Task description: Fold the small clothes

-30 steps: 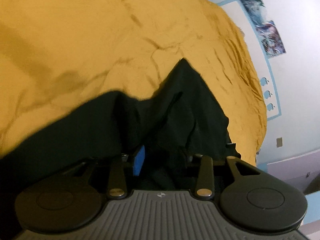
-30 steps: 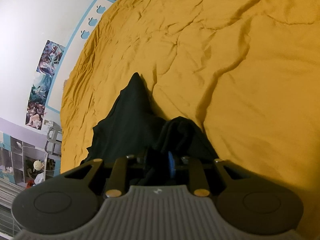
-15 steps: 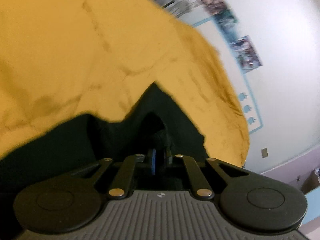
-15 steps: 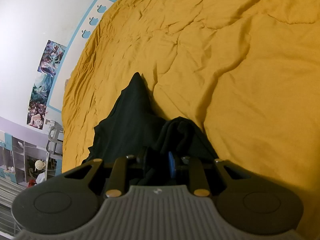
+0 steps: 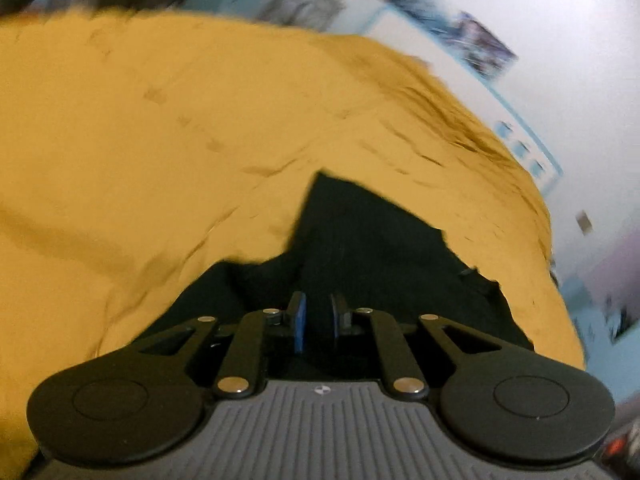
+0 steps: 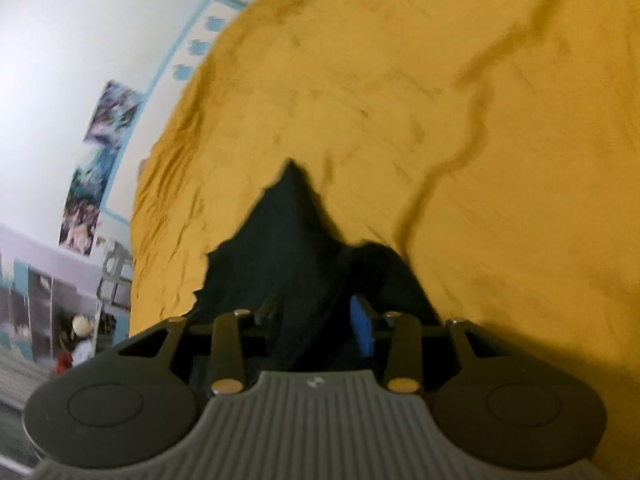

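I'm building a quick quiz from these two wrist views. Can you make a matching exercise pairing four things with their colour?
Things:
1. bedspread
2. garment
3. wall
4. gripper pads

Colours:
a. blue
b. white
c. mustard yellow
d. black

Pairs: 1-c, 2-d, 3-b, 4-a

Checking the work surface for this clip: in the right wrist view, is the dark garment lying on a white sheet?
No. The dark garment lies on a mustard-yellow bedspread that fills most of the view; only the wall is white.
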`<state>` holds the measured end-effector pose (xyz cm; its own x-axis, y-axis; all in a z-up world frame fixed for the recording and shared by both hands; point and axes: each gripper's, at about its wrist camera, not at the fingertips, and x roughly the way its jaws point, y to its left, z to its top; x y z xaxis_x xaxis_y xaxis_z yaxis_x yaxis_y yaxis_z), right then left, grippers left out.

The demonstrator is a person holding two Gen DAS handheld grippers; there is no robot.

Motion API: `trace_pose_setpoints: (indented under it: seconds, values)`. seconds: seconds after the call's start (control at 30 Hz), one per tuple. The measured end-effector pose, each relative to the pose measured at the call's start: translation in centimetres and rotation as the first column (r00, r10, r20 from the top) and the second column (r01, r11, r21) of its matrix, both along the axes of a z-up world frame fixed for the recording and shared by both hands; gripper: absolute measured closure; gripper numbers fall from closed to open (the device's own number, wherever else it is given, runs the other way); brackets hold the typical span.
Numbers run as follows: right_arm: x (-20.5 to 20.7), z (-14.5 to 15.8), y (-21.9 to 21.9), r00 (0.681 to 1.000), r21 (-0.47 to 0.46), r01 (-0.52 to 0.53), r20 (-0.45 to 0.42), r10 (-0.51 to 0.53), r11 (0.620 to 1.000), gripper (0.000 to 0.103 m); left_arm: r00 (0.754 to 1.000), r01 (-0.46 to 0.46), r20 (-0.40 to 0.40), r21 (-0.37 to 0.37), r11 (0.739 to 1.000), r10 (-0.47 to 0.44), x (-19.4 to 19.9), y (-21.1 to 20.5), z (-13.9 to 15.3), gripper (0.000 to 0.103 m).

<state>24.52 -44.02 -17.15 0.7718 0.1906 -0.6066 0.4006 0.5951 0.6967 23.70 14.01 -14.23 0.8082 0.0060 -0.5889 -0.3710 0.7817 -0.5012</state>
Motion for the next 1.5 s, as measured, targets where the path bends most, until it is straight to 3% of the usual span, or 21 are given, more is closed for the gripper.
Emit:
trace_pose_setpoints:
  seconds: [0.1,0.17,0.23,0.47,0.5,0.53,0.63,0.73,0.87,0.93,0.97,1.03,1.07,1.2,1.37,1.47,1.5]
  values:
    - [2.6,1.8,0.8,0.995,-0.126,-0.048,0.077,0.058,0.991,0.055,0.997,0.065,0.047,0.033,0.997,-0.067,1.7,-1.1,0.4,0.090]
    - [5.9,2.3,1.0,0.988,-0.244,-0.058,0.123,0.090,0.968,0.050,0.993,0.115,0.029,0.026,0.993,-0.115,3.7,-1.8,-0.2,0.089]
    - [9.6,1.6,0.7,0.986,-0.307,-0.081,0.116,0.122,0.948,0.050,0.990,0.143,-0.003,0.008,0.990,-0.143,5.2,-2.2,-1.4,0.089]
    - [19.0,-4.5,-2.3,0.988,-0.200,-0.151,-0.058,0.142,0.968,0.048,0.985,0.155,-0.082,0.017,0.988,-0.153,7.1,-2.3,-5.4,0.089]
    - [19.6,-5.1,-2.5,0.985,-0.156,-0.169,-0.054,0.163,0.973,0.054,0.985,0.155,-0.082,0.016,0.988,-0.153,7.0,-2.2,-5.4,0.089]
    - [19.8,-5.4,-2.6,0.981,-0.126,-0.192,-0.043,0.188,0.973,0.101,0.985,0.158,-0.080,0.017,0.987,-0.156,7.0,-2.2,-5.4,0.089]
    - [20.2,-4.5,-2.5,0.981,-0.166,-0.193,-0.028,0.191,0.967,0.103,0.985,0.164,-0.065,0.025,0.986,-0.162,7.0,-2.5,-4.9,0.089]
    - [20.3,-2.8,-1.5,0.983,-0.298,-0.166,0.025,0.182,0.940,0.103,0.981,0.181,-0.079,0.068,0.981,-0.175,7.8,-2.9,-5.1,0.089]
    - [21.6,-5.8,-0.6,0.980,-0.373,-0.193,-0.114,0.162,0.907,0.103,0.980,0.184,-0.087,0.064,0.981,-0.178,7.8,-3.0,-5.8,0.089]
    - [21.0,-6.6,-0.8,0.982,-0.366,-0.185,-0.095,0.161,0.912,0.101,0.979,0.189,-0.089,0.051,0.981,-0.184,7.8,-2.7,-5.6,0.089]
    - [20.6,-6.2,-0.9,0.987,-0.365,-0.162,-0.078,0.143,0.917,0.096,0.979,0.187,-0.091,0.034,0.982,-0.184,7.7,-2.5,-5.5,0.089]
    - [19.2,-4.7,-0.7,0.993,-0.409,-0.117,-0.056,0.103,0.905,0.075,0.981,0.181,-0.075,0.000,0.983,-0.181,7.2,-2.2,-4.6,0.089]
    - [17.9,-3.3,-0.2,0.994,-0.444,-0.105,-0.029,0.103,0.890,0.072,0.982,0.180,-0.064,0.005,0.984,-0.179,7.0,-2.3,-4.2,0.087]
    - [12.1,1.1,1.8,0.947,-0.437,-0.242,0.086,0.308,0.866,0.070,0.981,0.188,-0.055,0.057,0.981,-0.185,5.9,-3.0,-2.8,0.081]
    - [6.2,0.8,5.0,0.874,-0.385,-0.436,0.033,0.485,0.813,0.070,0.977,0.196,-0.094,0.027,0.980,-0.193,5.5,-2.8,-3.9,0.080]
    - [3.9,-1.3,5.0,0.887,-0.419,-0.433,-0.042,0.459,0.798,0.071,0.972,0.203,-0.126,0.039,0.978,-0.197,5.7,-2.3,-5.0,0.081]
    - [3.5,-2.0,4.5,0.896,-0.422,-0.421,-0.054,0.441,0.803,0.075,0.972,0.204,-0.122,0.026,0.979,-0.200,5.7,-2.0,-5.4,0.081]
